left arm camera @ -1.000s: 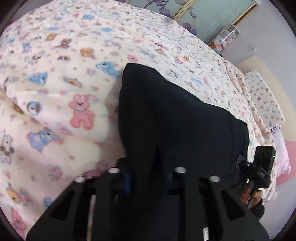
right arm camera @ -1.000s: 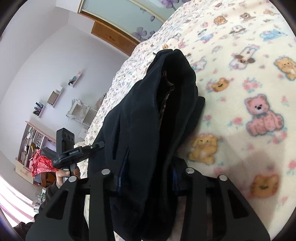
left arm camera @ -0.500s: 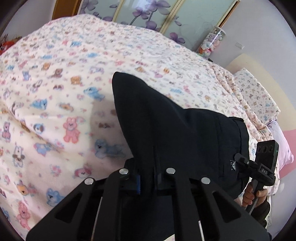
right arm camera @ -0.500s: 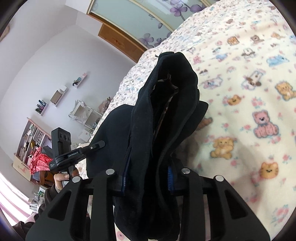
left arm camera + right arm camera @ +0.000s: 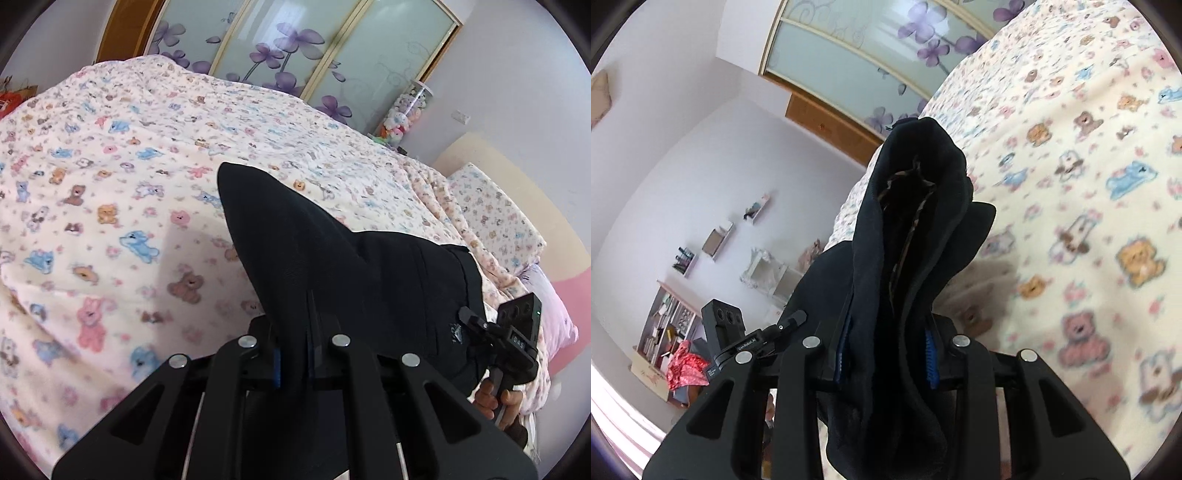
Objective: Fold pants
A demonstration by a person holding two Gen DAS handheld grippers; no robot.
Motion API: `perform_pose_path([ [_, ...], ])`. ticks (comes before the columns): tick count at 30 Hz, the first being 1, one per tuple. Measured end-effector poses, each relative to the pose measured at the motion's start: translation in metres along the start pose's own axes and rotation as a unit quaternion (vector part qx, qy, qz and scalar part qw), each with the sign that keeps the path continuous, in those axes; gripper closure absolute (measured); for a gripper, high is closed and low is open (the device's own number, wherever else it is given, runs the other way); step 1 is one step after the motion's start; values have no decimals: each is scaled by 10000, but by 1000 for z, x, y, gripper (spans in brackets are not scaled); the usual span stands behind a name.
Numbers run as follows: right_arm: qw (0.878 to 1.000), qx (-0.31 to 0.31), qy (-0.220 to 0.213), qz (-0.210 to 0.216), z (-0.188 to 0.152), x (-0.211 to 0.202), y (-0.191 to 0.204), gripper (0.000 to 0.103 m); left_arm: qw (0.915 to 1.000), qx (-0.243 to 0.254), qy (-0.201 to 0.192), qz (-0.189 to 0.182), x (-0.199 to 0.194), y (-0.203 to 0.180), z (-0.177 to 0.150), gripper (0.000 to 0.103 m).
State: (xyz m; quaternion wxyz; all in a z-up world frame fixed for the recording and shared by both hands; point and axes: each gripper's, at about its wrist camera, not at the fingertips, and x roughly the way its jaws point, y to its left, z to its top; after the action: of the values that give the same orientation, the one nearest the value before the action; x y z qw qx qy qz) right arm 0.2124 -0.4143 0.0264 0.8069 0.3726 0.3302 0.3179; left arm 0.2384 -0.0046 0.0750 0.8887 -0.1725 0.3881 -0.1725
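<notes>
Higher now above the blanket (image 5: 110, 192), both grippers stay clamped on the black pants (image 5: 332, 266); left gripper (image 5: 293, 363), right gripper (image 5: 886, 354).

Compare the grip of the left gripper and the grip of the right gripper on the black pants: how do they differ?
The left gripper pinches a thin, flat edge of the black pants, its fingers almost together. The right gripper clamps a thick, bunched part with an opening that shows a patterned lining, so its fingers stand wider apart. Both are shut on the same pants, held above the bedspread.
</notes>
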Motion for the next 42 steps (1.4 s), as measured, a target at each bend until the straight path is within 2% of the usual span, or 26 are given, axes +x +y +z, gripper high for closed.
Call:
perform_pose_path([
  [3, 9994, 101, 18, -320, -7, 11, -22, 70, 9993, -121, 213, 298, 29, 12, -6, 93],
  [4, 9983, 164, 42, -554, -11, 15, -31, 70, 9984, -203, 276, 461, 37, 18, -10, 88],
  [6, 9971, 349, 32, -678, -17, 19, -47, 69, 9967, -404, 356, 615, 48, 34, -17, 77],
  [7, 9967, 496, 3, -644, -19, 19, -52, 67, 9963, -477, 332, 639, 48, 40, -21, 63],
  [9, 9955, 499, -9, -804, -21, 17, -49, 55, 9950, -515, 171, 840, 41, 46, -25, 45],
  [10, 9940, 406, -49, -1015, -21, 15, -46, 44, 9935, -501, 86, 1022, 34, 49, -25, 35],
  [11, 9912, 249, -140, -1293, -22, 11, -39, 42, 9919, -485, -29, 1171, 25, 53, -25, 29],
  [13, 9878, 66, -309, -1527, -23, -1, -28, 42, 9881, -443, -246, 1455, 6, 55, -23, 21],
  [15, 9814, -46, -696, -1791, -25, -18, -16, 42, 9820, -296, -656, 1744, -21, 49, -23, 18],
  [17, 9716, -485, -1153, -2008, -31, -38, 11, 42, 9805, -131, -979, 1697, -39, 38, -24, 10],
  [19, 9638, -1015, -1304, -2092, -42, -45, 40, 42, 9853, 115, -1185, 1228, -50, 12, -33, 3],
  [21, 9508, -1765, -1150, -2272, -66, -37, 78, 42, 9858, 351, -1233, 1082, -48, -10, -45, 2],
  [23, 9355, -2275, -990, -2516, -85, -26, 98, 42, 9852, 607, -1160, 1104, -38, -30, -58, 2],
  [24, 9285, -2463, -922, -2621, -97, -24, 102, 42, 9835, 769, -1083, 1230, -29, -39, -66, 2],
  [27, 8960, -3008, -797, -3168, -121, -3, 113, 42, 9772, 1043, -916, 1608, -6, -51, -82, 2],
  [29, 8921, -3101, -682, -3215, -126, 5, 110, 42, 9752, 1132, -800, 1724, 3, -53, -93, 2],
  [32, 8935, -3000, -586, -3289, -130, 14, 102, 42, 9732, 1178, -571, 1891, 14, -48, -104, 2],
  [35, 8894, -3026, -467, -3394, -135, 20, 101, 42, 9723, 1200, -539, 1931, 17, -44, -110, 2],
  [40, 8740, -3006, -9, -3817, -142, 43, 88, 40, 9688, 1271, -320, 2104, 32, -42, -115, 2],
  [42, 8644, -3087, 18, -3969, -148, 49, 83, 40, 9697, 1240, -237, 2094, 38, -39, -115, 2],
])
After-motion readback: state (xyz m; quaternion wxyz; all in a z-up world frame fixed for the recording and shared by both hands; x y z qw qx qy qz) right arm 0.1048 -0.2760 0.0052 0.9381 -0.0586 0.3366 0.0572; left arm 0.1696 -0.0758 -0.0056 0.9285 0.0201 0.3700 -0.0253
